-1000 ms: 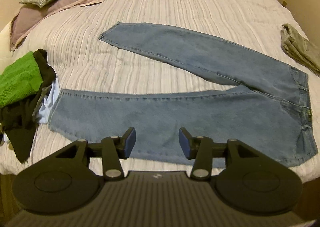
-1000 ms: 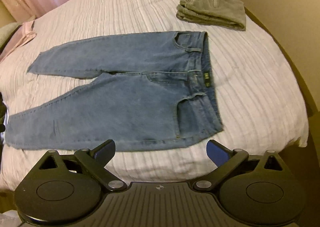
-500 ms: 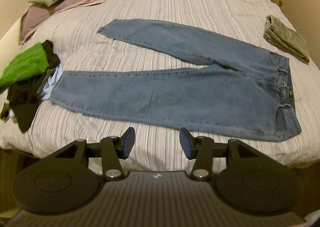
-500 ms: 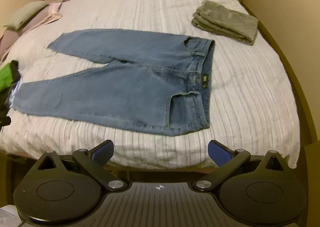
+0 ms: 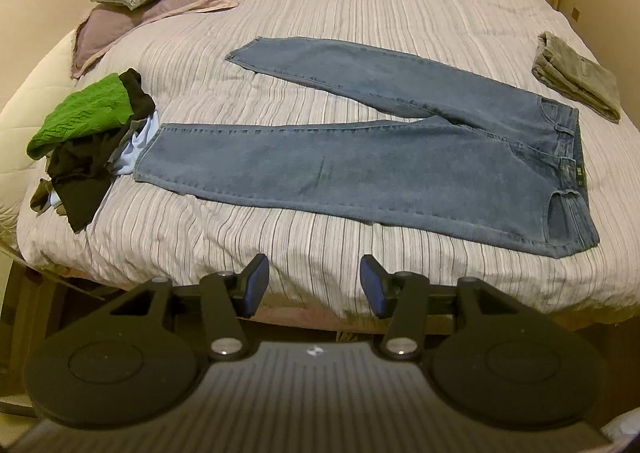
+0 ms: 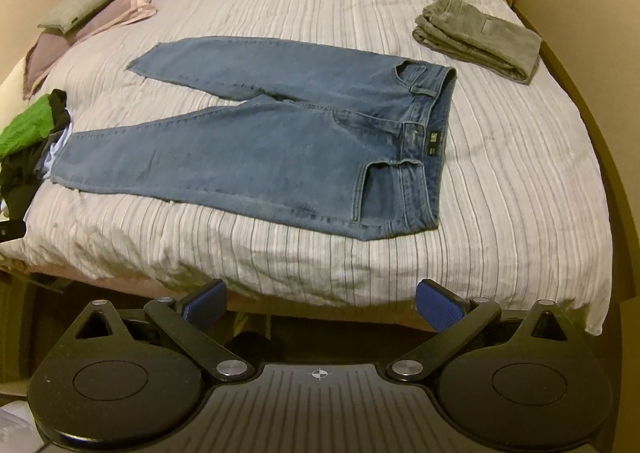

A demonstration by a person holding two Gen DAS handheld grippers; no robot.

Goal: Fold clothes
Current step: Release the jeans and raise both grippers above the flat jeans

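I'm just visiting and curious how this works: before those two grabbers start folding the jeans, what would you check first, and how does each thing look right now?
1. Jeans lie flat, legs spread apart: ok.
2. Left gripper open, nothing between its pads: ok.
3. Right gripper open wide and empty: ok.
4. Grippers near the jeans: not ok, both hang off the near edge of the bed.
5. Near leg's hem clear of the clothes pile: not ok, it touches or overlaps the pile.
6. Folded grey garment apart from the jeans: ok.
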